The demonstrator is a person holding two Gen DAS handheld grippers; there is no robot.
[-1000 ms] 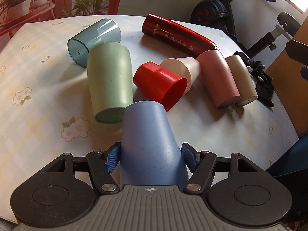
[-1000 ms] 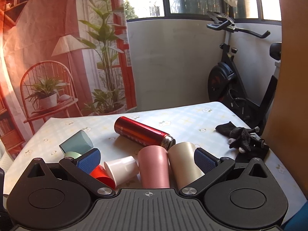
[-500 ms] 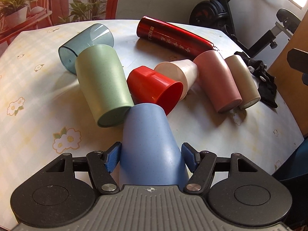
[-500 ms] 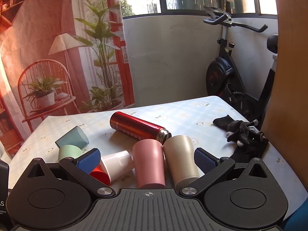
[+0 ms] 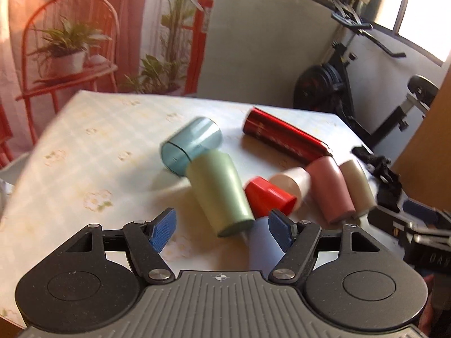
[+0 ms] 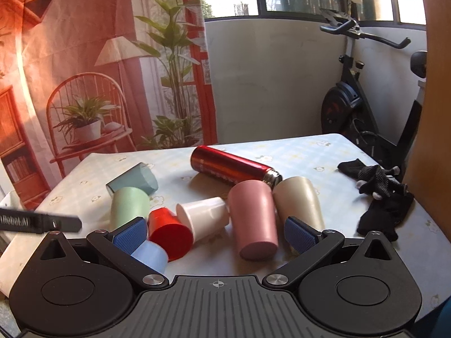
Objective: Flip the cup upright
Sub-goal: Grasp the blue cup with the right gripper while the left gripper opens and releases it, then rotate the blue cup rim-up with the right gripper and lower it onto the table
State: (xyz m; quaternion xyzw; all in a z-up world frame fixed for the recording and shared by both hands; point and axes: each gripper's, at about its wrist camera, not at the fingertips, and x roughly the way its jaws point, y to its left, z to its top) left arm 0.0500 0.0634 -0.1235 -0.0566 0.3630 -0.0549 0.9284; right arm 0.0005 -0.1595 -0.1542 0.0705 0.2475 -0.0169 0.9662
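Several cups lie tipped on the floral tablecloth. The light blue cup lies near the front edge, beside my left gripper's right finger and no longer between the jaws; it also shows in the right wrist view. My left gripper is open and empty above the table. The green cup, red cup, white cup, pink cup and beige cup lie on their sides. My right gripper is open and empty, above the pink cup.
A teal clear cup and a red flask lie farther back. A black glove lies by the table's right edge. An exercise bike stands behind the table. A wooden panel rises on the right.
My left gripper has opened, let go of the light blue cup and pulled up and back to the left. The right gripper has drifted slightly closer to the cups.
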